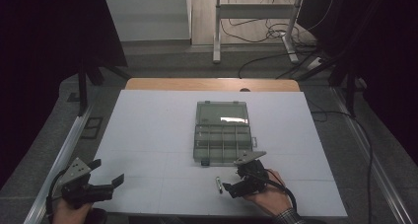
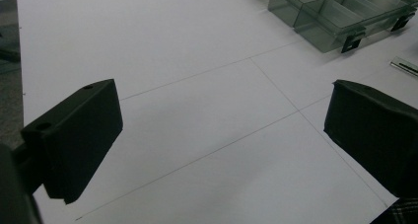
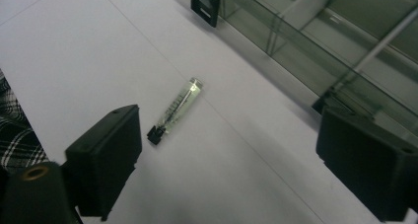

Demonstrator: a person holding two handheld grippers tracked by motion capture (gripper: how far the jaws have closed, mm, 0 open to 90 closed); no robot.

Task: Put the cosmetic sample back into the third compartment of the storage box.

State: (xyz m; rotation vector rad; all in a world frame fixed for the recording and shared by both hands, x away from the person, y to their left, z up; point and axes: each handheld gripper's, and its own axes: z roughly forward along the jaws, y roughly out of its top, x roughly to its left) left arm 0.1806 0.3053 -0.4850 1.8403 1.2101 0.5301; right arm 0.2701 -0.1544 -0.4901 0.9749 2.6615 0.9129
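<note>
Far left of the high view, left gripper sits near the front-left corner of the white board, jaws spread wide, nothing between them, just bare board under it in its own view. Idle, well apart from the work

Moving right: small clear tube with a dark cap lies flat on the board, just in front of the organiser box's near edge, loose, not touched by anything. In the right gripper view the tube lies on a slant, cap end towards the nearer jaw, closer to that jaw than to the other one

Next right, right gripper held low beside the tube, jaws released and apart, pads not on the tube. Looks like the reach-to-pick step

To do it well, I'd say: shift so the tube sits centred between the pads, turn the hand so the jaws cross the tube's short axis, come down near the board, clamp mid-body not on the cap, gently since it may roll or skid

Behind it, clear compartment box with lid folded back, compartments look empty, likely drop spot
</note>
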